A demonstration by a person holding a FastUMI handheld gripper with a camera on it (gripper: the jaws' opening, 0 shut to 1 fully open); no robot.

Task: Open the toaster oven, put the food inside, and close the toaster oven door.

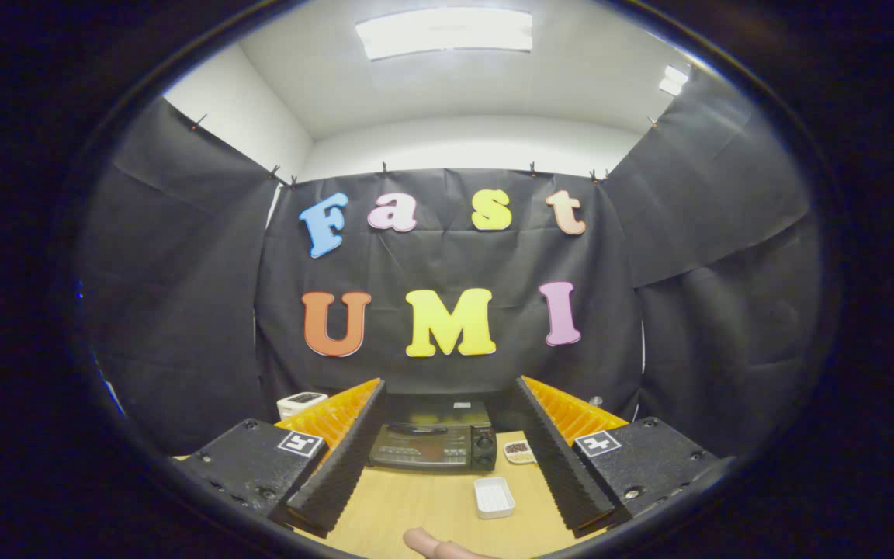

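Hovering with fingers spread wide and empty, the tongs (447,442) face the oven (431,446), which sits dead ahead beyond the tips, door shut, long side across their line. A white tray (493,497) lies nearer, slightly right, on the table (416,505).

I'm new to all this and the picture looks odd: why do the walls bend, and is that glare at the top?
Gripper view: a fisheye lens bows the walls and ceiling. The ceiling light is blown out to white. The toaster oven, closed, sits dim but sharp beyond the open gripper; faint reflections show on its glass door. The wooden table is evenly lit.
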